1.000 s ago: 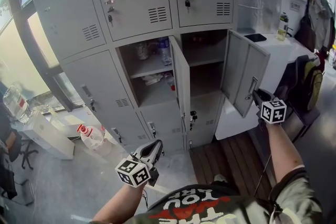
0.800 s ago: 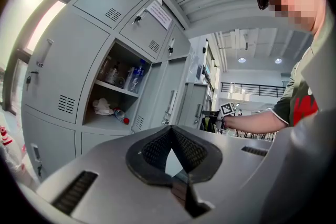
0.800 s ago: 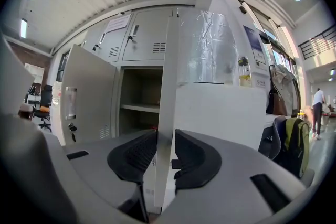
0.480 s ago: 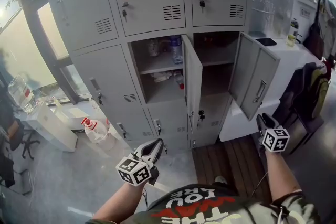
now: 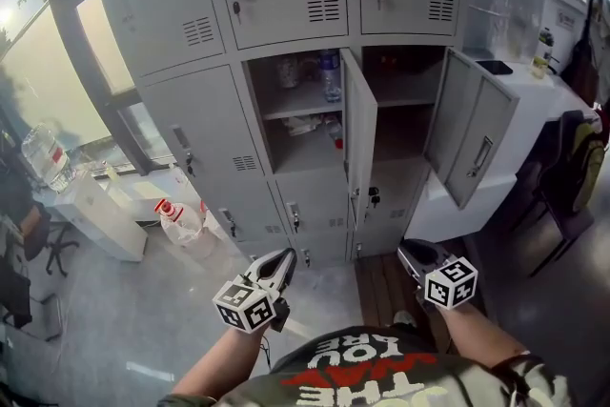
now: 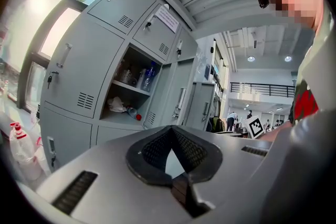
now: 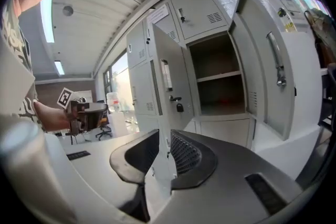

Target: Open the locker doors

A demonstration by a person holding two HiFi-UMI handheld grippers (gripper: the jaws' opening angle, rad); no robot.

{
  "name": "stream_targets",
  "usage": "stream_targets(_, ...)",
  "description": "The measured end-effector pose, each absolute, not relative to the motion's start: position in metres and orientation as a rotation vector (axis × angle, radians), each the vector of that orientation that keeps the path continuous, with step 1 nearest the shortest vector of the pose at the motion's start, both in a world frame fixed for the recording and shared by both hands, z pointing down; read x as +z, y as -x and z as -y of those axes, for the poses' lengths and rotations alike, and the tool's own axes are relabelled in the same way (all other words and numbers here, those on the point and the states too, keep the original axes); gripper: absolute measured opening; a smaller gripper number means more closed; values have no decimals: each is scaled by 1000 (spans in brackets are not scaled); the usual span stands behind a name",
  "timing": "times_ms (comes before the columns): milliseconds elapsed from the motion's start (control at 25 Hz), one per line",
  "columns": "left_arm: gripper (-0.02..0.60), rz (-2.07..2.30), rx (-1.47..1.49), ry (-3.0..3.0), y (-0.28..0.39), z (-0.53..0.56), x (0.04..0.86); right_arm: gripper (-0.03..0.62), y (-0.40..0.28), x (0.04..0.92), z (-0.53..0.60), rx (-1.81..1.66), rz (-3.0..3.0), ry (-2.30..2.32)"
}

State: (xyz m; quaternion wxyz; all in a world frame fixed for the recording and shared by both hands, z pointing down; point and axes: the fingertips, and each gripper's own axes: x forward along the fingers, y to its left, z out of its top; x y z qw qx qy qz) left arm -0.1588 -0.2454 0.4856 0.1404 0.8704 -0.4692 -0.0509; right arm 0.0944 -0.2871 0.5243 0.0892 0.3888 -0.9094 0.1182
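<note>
Two locker doors (image 5: 359, 133) (image 5: 474, 136) open, left tongs (image 5: 286, 254) pressed together, right tongs (image 5: 408, 249) spread, closing, empty.

My head view looks steeply down on the locker bank (image 5: 286, 5) from well back. Both gripper views sit low, facing it: left obliquely from its left flank, right almost square-on. All three share its two open compartments (image 5: 405, 124).
</note>
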Motion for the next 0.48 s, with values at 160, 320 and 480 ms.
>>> stream_targets(160,6,1358,-145,-2505,157,237,490,67,-74,505,289,334,2762,-1118)
stream_targets(320,6,1357,-151,-2500,158,232,491,51,-67,488,293,317,2800,-1125)
stream_targets(480,6,1358,-154,-2495,161,229,493,43,-67,485,292,323,2809,-1132)
